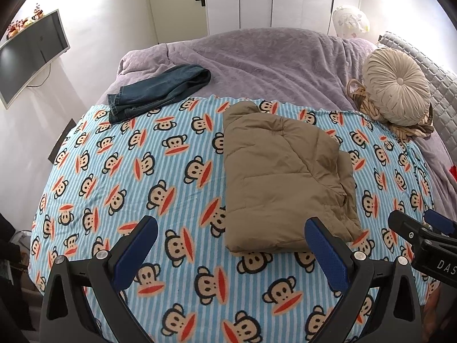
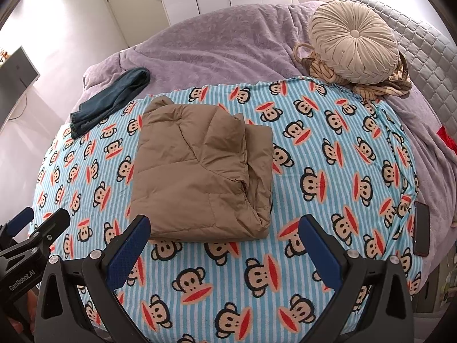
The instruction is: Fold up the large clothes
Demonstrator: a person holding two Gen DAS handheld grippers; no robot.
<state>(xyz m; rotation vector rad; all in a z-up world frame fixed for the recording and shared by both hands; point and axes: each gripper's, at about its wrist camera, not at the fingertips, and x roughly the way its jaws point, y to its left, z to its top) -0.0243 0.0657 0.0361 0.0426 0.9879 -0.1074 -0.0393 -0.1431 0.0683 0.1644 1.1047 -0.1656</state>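
Note:
A tan puffer jacket (image 1: 282, 180) (image 2: 200, 168) lies folded into a thick rectangle on the monkey-print blanket (image 1: 142, 171) (image 2: 328, 171). Folded blue jeans (image 1: 157, 91) (image 2: 111, 100) rest at the blanket's far left edge. My left gripper (image 1: 231, 245) hovers open above the blanket, short of the jacket's near edge, holding nothing. My right gripper (image 2: 224, 243) is open too, just in front of the jacket's near edge, empty. Each gripper shows at the side of the other's view: the right gripper (image 1: 422, 228) and the left gripper (image 2: 34, 228).
A purple bedspread (image 1: 257, 57) covers the bed beyond the blanket. A round beige cushion (image 1: 397, 91) (image 2: 354, 41) sits on a woven basket at the far right. A dark phone (image 2: 422, 228) lies at the blanket's right edge. A monitor (image 1: 31, 54) hangs on the left wall.

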